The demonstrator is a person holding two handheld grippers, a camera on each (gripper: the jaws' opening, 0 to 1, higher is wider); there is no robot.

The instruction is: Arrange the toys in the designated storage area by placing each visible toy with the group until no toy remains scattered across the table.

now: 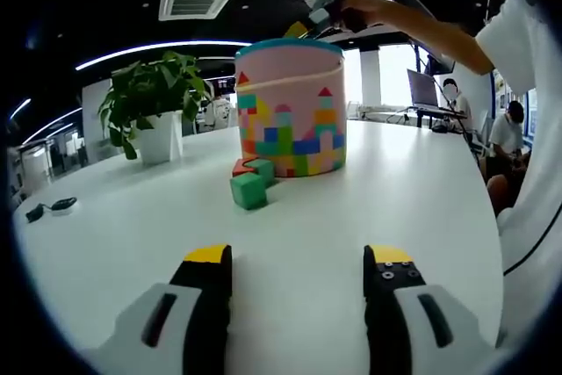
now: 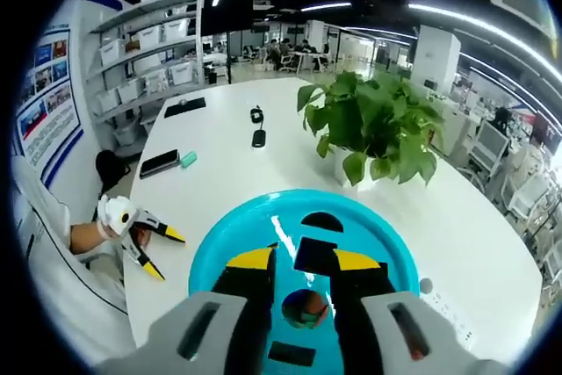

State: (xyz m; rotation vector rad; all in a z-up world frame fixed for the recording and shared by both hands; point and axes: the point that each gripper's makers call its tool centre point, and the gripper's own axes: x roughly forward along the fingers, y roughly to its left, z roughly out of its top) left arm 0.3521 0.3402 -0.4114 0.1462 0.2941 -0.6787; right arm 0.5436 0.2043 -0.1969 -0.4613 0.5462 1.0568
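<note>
Left tool (image 1: pixel 299 263) released, low over white table (image 1: pixel 395 191), pointing at green block (image 1: pixel 248 191) lying with more blocks (image 1: pixel 255 167) against near side of pink bucket (image 1: pixel 291 107); potted plant (image 1: pixel 151 103) far left. Right tool (image 2: pixel 303 261) held above bucket's blue shape-sorter lid (image 2: pixel 219 243), jaws parted with nothing visibly between them, round hole (image 2: pixel 306 306) in the gap, plant beyond, other tool (image 2: pixel 145 239) at left.
</note>
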